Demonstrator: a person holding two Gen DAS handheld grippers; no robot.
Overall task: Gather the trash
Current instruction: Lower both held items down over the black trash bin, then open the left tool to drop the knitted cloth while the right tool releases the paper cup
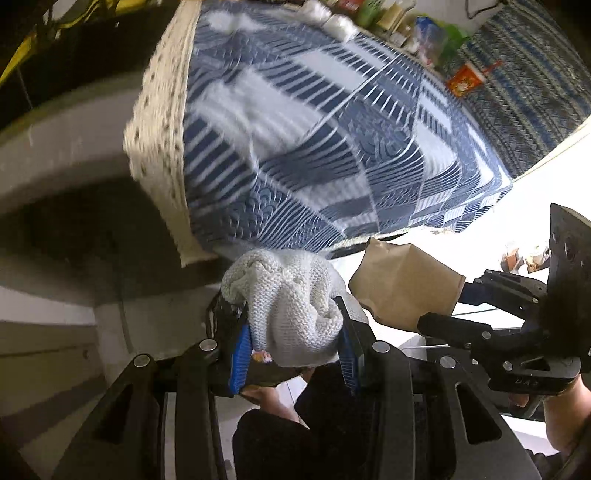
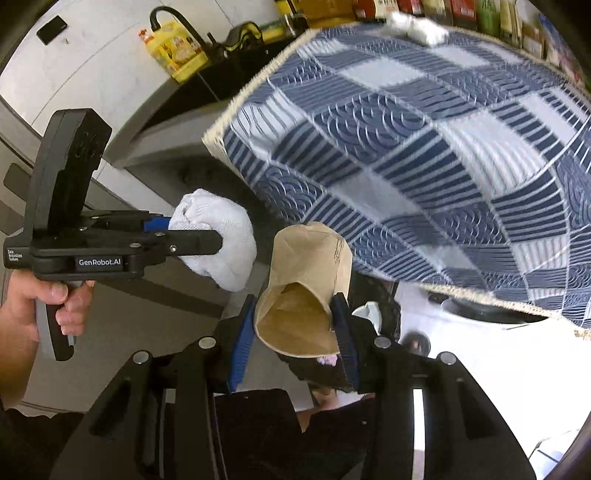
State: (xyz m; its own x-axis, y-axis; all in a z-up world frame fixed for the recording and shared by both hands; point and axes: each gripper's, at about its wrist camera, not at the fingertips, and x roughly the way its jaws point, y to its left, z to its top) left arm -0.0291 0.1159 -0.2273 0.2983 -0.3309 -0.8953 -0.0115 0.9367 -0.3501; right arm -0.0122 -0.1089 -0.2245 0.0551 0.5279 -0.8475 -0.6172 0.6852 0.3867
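My left gripper (image 1: pixel 295 343) is shut on a crumpled white knitted cloth (image 1: pixel 291 306); it also shows in the right wrist view (image 2: pixel 207 240), with the cloth (image 2: pixel 225 229) bulging past the fingers. My right gripper (image 2: pixel 295 332) is shut on a crushed brown paper cup (image 2: pixel 306 284), its open mouth facing the camera. In the left wrist view the right gripper (image 1: pixel 454 306) holds the cup (image 1: pixel 402 284) just right of the cloth. Both are held in the air beside the table with the blue-and-white patterned tablecloth (image 2: pixel 424 147). White crumpled wads (image 2: pixel 417 26) lie at its far edge.
A yellow oil bottle (image 2: pixel 173 51) and a dark sink counter stand at the back left. Bottles and packets (image 1: pixel 424 26) line the table's far side, with a red carton (image 1: pixel 465 79). A dark bin with a bag (image 2: pixel 373 314) sits below the table edge. Grey floor lies to the left.
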